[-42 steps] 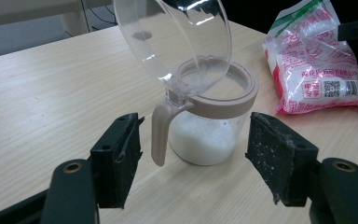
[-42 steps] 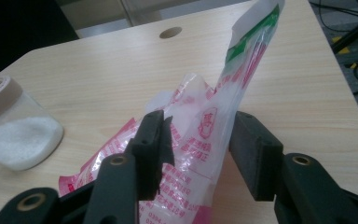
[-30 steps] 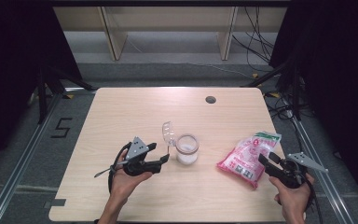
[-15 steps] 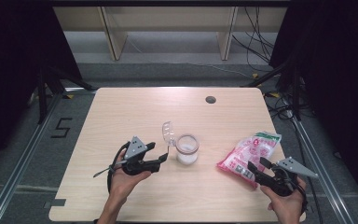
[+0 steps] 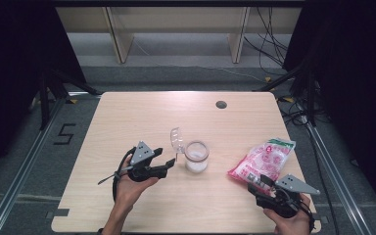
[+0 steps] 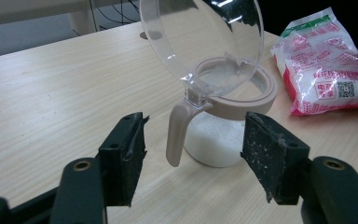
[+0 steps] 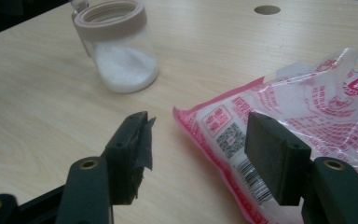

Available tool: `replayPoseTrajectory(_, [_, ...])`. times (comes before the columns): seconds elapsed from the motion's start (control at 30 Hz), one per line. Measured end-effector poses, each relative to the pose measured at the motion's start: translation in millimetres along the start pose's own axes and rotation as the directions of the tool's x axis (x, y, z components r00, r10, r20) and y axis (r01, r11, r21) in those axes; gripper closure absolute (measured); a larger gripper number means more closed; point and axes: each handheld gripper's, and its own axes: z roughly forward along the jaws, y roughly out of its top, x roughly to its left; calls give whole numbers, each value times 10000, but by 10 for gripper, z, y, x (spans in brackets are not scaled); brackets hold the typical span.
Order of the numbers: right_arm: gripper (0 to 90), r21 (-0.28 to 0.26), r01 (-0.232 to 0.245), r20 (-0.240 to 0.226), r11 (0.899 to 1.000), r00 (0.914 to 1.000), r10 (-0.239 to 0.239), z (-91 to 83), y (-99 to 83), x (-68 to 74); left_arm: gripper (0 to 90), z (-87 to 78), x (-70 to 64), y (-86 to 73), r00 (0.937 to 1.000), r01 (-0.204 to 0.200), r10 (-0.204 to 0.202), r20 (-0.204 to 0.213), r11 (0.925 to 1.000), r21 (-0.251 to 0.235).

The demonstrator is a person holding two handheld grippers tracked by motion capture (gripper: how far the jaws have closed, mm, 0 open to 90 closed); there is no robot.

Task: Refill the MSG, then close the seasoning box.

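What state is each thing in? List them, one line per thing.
Clear glass jar with beige collar: upright, partly filled with white granules.
Clear plastic flip lid: hinged open, standing up.
Pink and white plastic bag: lying flat on the table, apparently sealed.
Left gripper: open, jaws either side of the jar handle, apart from it.
Right gripper: open at the bag's corner.

Bag (image 7: 307,126) cut off at right edge

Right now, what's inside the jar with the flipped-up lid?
The jar holds a low layer of white granules, seen through the glass. Its clear lid stands open. The beige collar hides whatever clings just under the rim.
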Motion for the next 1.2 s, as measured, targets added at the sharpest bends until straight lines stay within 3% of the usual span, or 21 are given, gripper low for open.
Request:
replayPoseTrajectory(0.03, [407, 194, -190, 47, 9996, 9998, 189, -16, -6, 41, 411, 2, 1, 3, 10000, -50, 50, -12, 10000, 2])
replayPoseTrajectory(0.1, [407, 115, 189, -132, 9998, 9997, -188, -8, -17, 40, 453, 2, 8, 11, 9996, -297, 297, 11, 9996, -13])
replayPoseTrajectory(0.13, [406, 378, -121, -159, 9992, 9998, 127, -28, -24, 85, 470, 3, 10, 14, 9995, -329, 329, 33, 9995, -16])
replayPoseTrajectory(0.17, [406, 198, 176, -231, 9997, 9996, -171, -10, -30, 71, 485, 4, 6, 14, 9996, -268, 268, 32, 9996, -23])
replayPoseTrajectory(0.2, [405, 407, 57, -207, 9992, 9998, -48, -30, -36, 98, 509, 9, 11, 16, 9993, -350, 351, 137, 9994, -86])
replayPoseTrajectory(0.23, [406, 134, 298, -176, 9995, 9994, -295, -18, -49, 105, 532, 13, 4, 14, 9994, -273, 275, 190, 9996, -79])
replayPoseTrajectory(0.27, [406, 125, 535, -230, 9985, 9983, -532, -19, -52, 100, 557, 12, 0, 16, 9991, -377, 378, 166, 9993, -48])
replayPoseTrajectory(0.33, [406, 234, 382, -296, 9990, 9989, -375, -33, -68, 146, 612, 17, 1, 18, 9964, -808, 810, 266, 9967, -117])
replayPoseTrajectory(0.37, [405, 152, 720, -276, 9973, 9971, -716, -32, -69, 135, 652, 23, -9, 16, 9963, -810, 813, 266, 9966, -123])
replayPoseTrajectory(0.43, [404, 225, 700, -360, 9973, 9970, -692, -25, -85, 146, 708, 29, -7, 21, 9933, -1103, 1106, 325, 9939, -91])
replayPoseTrajectory(0.5, [403, 438, 427, -435, 9981, 9982, -408, -43, -98, 181, 753, 34, -14, 18, 9935, -1082, 1085, 354, 9941, -107])
replayPoseTrajectory(0.57, [402, 371, 855, -508, 9957, 9952, -835, -38, -105, 169, 797, 31, -17, 21, 9936, -1087, 1091, 290, 9940, -141])
replayPoseTrajectory(0.6, [402, 453, 289, -529, 9986, 9983, -265, -45, -122, 216, 820, 33, -15, 22, 9938, -1081, 1085, 260, 9940, -172])
replayPoseTrajectory(0.67, [402, 308, 809, -583, 9962, 9952, -790, -30, -126, 190, 859, 39, -2, 23, 9935, -1098, 1104, 272, 9937, -226])
replayPoseTrajectory(0.7, [401, 481, 654, -572, 9967, 9964, -626, -48, -130, 204, 881, 38, -7, 22, 9946, -1014, 1019, 217, 9946, -224])
replayPoseTrajectory(0.73, [401, 491, 776, -551, 9958, 9957, -749, -51, -130, 198, 892, 34, -1, 27, 9937, -1099, 1102, 185, 9938, -185])
replayPoseTrajectory(0.8, [401, 542, 327, -630, 9980, 9976, -292, -53, -144, 233, 894, 39, 4, 32, 9929, -1164, 1170, 233, 9929, -249])
replayPoseTrajectory(0.97, [400, 430, 726, -694, 9964, 9952, -695, -47, -159, 222, 894, 59, 33, 41, 9945, -989, 999, 307, 9946, -329])
replayPoseTrajectory(1.03, [400, 464, 693, -744, 9965, 9951, -657, -55, -163, 228, 895, 66, 41, 54, 9954, -892, 902, 321, 9955, -320])
replayPoseTrajectory(1.07, [400, 681, 385, -754, 9969, 9966, -333, -71, -167, 261, 894, 65, 47, 66, 9943, -1012, 1022, 313, 9943, -342])
replayPoseTrajectory(1.2, [398, 539, 706, -824, 9960, 9944, -660, -55, -179, 250, 894, 60, 39, 113, 9946, -979, 991, 321, 9945, -361])
